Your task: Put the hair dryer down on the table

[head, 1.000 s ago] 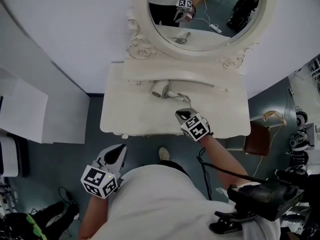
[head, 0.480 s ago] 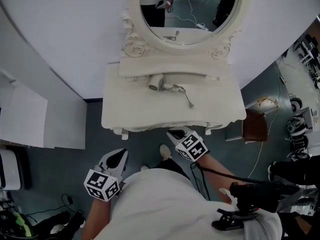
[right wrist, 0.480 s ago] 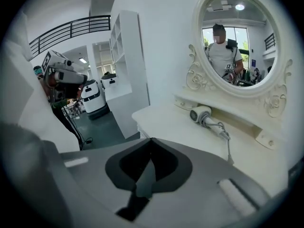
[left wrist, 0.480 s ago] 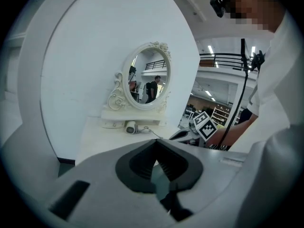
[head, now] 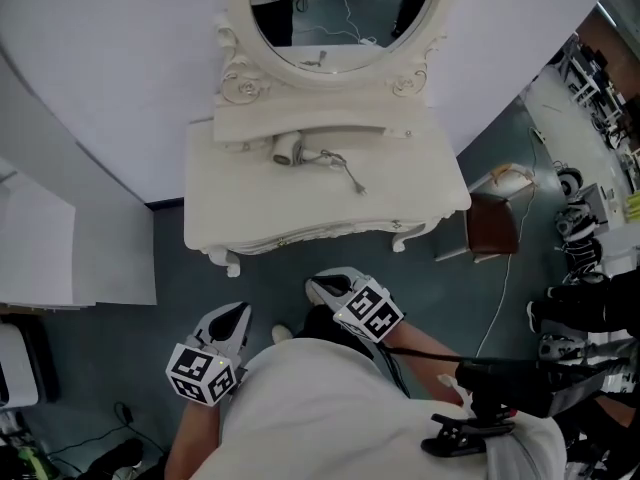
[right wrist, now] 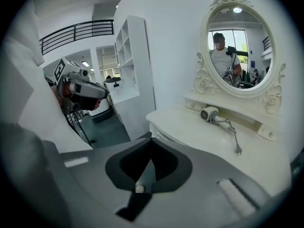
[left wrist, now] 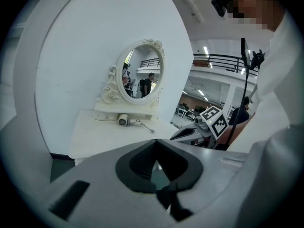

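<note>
The white hair dryer (head: pixel 288 150) lies on its side at the back of the white dressing table (head: pixel 300 213), its cord and plug (head: pixel 352 178) trailing to the right. Neither gripper touches it. My right gripper (head: pixel 318 288) is off the table's front edge, above the floor near my torso, shut with nothing in it. My left gripper (head: pixel 232 318) hangs lower left, also shut and empty. The right gripper view shows the dryer (right wrist: pixel 209 113) far ahead under the mirror; the left gripper view shows it (left wrist: pixel 123 120) small and distant.
An oval mirror (head: pixel 320 8) in an ornate frame stands at the table's back. A brown chair (head: pixel 492 230) sits right of the table, and a white cabinet (head: pixel 60 238) stands to its left. Cables and equipment (head: pixel 580 298) crowd the floor at the right.
My right gripper has drawn back from over the table to in front of my torso, and I stand farther from the table. The hair dryer has stayed where it lies.
</note>
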Demonstrator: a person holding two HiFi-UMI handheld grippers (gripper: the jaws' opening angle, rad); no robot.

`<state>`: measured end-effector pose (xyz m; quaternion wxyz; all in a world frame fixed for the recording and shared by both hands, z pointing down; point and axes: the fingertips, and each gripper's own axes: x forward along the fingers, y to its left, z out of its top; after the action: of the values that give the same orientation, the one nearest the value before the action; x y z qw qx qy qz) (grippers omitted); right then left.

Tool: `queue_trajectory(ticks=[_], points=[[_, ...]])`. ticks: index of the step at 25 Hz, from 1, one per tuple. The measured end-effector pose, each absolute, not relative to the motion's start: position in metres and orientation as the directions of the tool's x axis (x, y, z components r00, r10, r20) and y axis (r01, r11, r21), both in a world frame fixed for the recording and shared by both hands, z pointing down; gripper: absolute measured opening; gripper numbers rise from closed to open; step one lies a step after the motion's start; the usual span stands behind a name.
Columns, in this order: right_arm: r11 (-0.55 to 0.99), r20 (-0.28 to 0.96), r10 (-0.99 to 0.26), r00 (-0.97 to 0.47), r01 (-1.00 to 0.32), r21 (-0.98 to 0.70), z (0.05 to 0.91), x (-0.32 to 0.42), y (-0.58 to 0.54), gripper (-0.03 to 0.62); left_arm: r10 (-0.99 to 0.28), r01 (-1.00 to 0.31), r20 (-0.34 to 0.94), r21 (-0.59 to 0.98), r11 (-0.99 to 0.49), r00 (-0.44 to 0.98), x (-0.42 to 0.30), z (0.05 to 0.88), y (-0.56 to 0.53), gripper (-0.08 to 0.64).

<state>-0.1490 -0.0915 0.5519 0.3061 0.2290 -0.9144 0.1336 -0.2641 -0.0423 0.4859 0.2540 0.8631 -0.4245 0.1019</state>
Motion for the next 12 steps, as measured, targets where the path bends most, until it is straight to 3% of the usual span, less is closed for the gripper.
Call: queue_trajectory(ticks=[12], points=[[0.894,0.612,-0.322,-0.722,-0.444,-0.054,0.543,-0.162,-0.063,0.0,-0.653,-0.767,0.401,0.35,-0.539,0.642,-0.255,0.495,-0.031,-0.002]])
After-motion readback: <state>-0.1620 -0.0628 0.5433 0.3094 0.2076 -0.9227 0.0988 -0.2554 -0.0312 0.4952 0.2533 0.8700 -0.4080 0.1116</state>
